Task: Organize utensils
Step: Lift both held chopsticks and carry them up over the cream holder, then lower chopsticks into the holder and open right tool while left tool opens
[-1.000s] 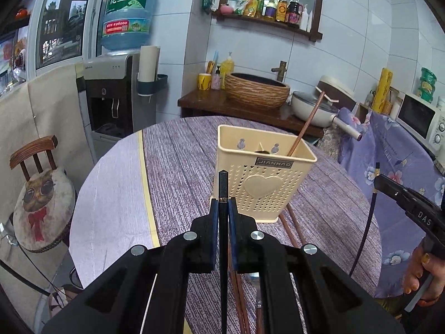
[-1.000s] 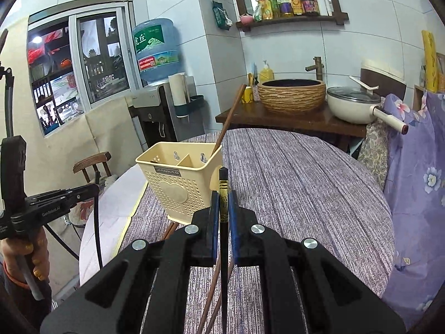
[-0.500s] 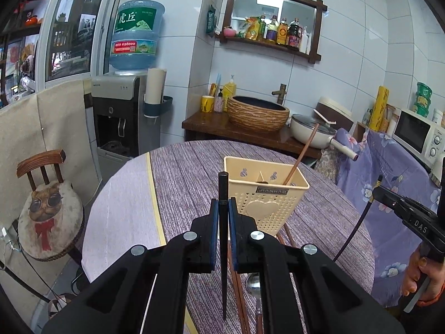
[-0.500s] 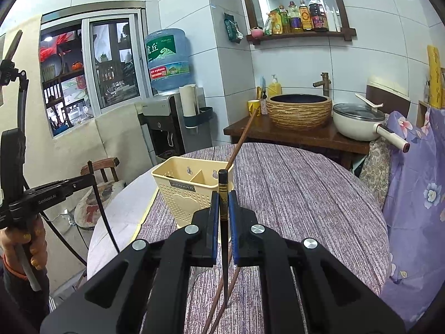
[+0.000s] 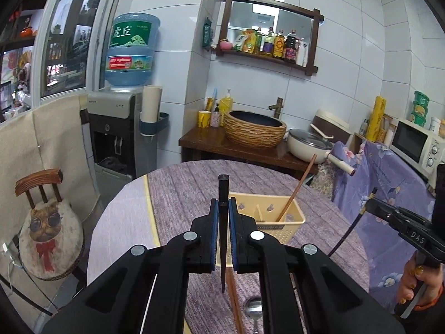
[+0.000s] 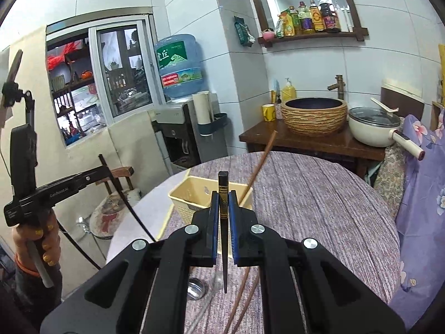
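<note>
- Nearest, left wrist view: left gripper [image 5: 222,208] is clamping a black chopstick [image 5: 223,233] between its blue pads; the stick is standing upright, blunt end up, tapered tip hanging free above the table
- Nearest, right wrist view: right gripper [image 6: 223,203] is likewise pinching a second black chopstick [image 6: 223,222], this one with a gold band near the top; also upright, tip pointing down; both claws are narrow, each closed on one stick
- Just below the grippers, on the purple table [image 6: 319,194]: brown chopsticks [image 6: 242,297] are lying loose; a metal spoon [image 6: 196,288] is resting beside them; the spoon bowl is also showing in the left view [image 5: 253,307]
- Middle distance: the cream utensil basket [image 5: 281,220] is standing upright on the table, divided into compartments; one brown chopstick [image 5: 296,189] is leaning out of the right-hand compartment as the left view shows it; the other compartment is appearing empty, though its floor is partly hidden
- Progress, as a judgement: early-to-middle; one stick is sitting in the basket, two are being carried, and the loose brown chopsticks plus spoon are waiting on the table
- Far: sideboard with a woven basin [image 5: 254,129] and a lidded pan [image 5: 310,143]; not part of the task
</note>
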`<action>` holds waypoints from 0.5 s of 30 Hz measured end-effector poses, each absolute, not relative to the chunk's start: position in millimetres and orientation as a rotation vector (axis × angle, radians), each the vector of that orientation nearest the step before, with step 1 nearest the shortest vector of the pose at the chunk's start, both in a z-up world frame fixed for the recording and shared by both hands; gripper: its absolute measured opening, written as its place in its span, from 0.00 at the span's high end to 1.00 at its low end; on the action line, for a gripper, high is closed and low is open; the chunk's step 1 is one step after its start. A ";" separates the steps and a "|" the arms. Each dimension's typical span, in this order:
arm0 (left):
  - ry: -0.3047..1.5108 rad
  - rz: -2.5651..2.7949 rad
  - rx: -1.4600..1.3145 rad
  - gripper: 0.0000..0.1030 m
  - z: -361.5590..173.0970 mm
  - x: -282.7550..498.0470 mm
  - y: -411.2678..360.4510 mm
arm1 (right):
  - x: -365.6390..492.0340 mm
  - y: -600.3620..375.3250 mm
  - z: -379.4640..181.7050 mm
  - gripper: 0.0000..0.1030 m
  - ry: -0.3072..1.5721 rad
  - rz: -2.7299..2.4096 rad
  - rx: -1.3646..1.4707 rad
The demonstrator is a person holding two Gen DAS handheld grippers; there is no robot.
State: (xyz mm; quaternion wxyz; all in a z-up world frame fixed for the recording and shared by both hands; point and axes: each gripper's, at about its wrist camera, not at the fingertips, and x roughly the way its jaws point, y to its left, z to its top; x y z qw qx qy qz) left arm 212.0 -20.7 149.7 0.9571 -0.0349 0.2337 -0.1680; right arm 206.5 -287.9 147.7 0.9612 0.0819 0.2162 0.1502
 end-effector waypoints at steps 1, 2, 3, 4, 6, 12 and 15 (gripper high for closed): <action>0.477 -0.356 -0.076 0.92 155.6 214.8 -20.4 | 209.3 -288.6 153.7 0.92 0.439 0.320 0.174; 0.478 -0.374 -0.082 0.92 164.9 217.5 -20.2 | 213.2 -289.1 161.7 0.92 0.439 0.336 0.184; 0.473 -0.388 -0.089 0.92 173.7 219.0 -19.5 | 216.8 -289.2 170.9 0.92 0.437 0.352 0.191; 0.463 -0.394 -0.097 0.92 180.8 219.2 -19.2 | 219.0 -288.8 178.5 0.92 0.431 0.362 0.194; 0.429 -0.407 -0.107 0.92 201.8 220.1 -18.2 | 225.0 -287.8 200.5 0.92 0.403 0.370 0.189; 0.379 -0.375 -0.143 0.92 246.0 244.4 -29.4 | 251.9 -283.1 252.0 0.92 0.320 0.328 0.186; 0.369 -0.353 -0.164 0.92 252.6 261.8 -35.8 | 265.7 -280.7 263.0 0.92 0.292 0.294 0.189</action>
